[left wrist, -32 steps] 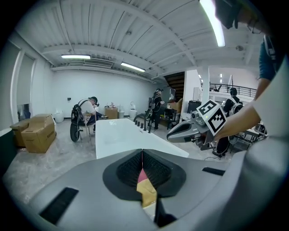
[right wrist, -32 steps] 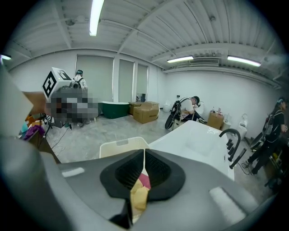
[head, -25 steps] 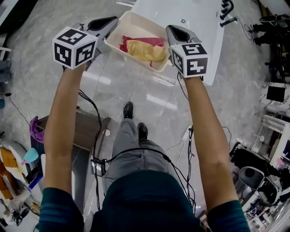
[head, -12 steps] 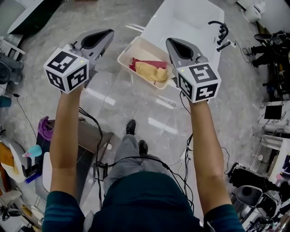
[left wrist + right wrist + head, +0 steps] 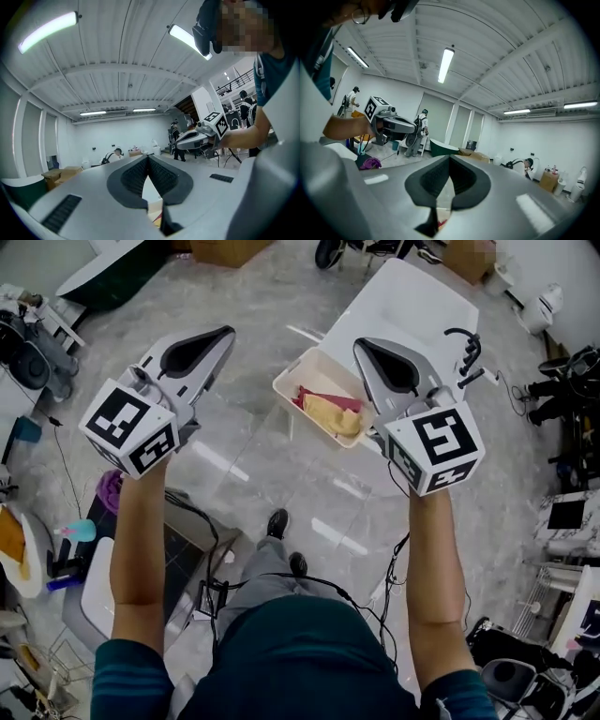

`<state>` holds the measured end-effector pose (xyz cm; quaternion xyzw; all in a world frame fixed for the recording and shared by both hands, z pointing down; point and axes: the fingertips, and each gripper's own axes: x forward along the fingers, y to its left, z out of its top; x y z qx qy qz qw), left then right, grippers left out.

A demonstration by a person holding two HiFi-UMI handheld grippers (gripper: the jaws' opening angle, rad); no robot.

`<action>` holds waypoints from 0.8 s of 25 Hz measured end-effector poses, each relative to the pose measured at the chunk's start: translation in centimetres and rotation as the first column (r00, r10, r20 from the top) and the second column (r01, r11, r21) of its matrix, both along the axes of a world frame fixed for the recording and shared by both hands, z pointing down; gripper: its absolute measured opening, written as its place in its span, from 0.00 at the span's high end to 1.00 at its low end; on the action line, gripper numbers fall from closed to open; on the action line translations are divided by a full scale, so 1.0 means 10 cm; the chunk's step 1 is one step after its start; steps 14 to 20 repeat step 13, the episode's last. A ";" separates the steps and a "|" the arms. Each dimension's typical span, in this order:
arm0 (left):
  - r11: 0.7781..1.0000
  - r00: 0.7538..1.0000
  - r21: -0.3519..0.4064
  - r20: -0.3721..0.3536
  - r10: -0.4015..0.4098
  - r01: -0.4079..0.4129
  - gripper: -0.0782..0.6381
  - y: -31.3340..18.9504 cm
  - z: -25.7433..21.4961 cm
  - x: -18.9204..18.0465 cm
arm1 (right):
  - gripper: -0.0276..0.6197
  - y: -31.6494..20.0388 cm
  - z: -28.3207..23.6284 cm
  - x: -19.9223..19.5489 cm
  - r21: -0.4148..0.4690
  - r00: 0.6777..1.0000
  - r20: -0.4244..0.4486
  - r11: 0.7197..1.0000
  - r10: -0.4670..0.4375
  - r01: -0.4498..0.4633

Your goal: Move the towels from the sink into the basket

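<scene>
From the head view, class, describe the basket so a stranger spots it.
Find the white sink unit with the black tap. Beside its left edge sits the cream rectangular plastic basket, alone in holding a red towel and a yellow towel.

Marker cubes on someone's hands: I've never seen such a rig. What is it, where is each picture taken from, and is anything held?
A person holds a two-jaw gripper in each hand: left gripper, right gripper. The cubes are parts of them. The head view comes from a camera on the person's head, looking down; the two gripper views come from cameras riding on each gripper, looking along its jaws. Both grippers are shut and empty, raised in the air. Below, a basket holds a red towel and a yellow towel, by a white sink.
</scene>
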<state>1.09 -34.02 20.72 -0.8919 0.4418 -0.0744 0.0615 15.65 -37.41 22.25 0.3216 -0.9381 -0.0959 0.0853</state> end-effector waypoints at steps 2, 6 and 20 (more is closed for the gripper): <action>0.999 1.000 0.027 0.004 -0.021 0.021 0.88 0.22 -0.17 -0.06 | 0.95 0.17 -0.16 -0.06 0.023 1.000 0.002 0.999 -0.027 0.027; 0.995 0.998 0.079 0.021 -0.067 0.065 0.88 0.63 -0.45 -0.19 | 0.95 0.50 -0.42 -0.18 0.062 0.997 0.010 0.995 -0.081 0.080; 0.986 0.991 0.120 0.056 -0.121 0.113 0.88 1.32 -0.68 -0.33 | 0.95 1.08 -0.61 -0.29 0.085 0.990 -0.001 0.986 -0.144 0.144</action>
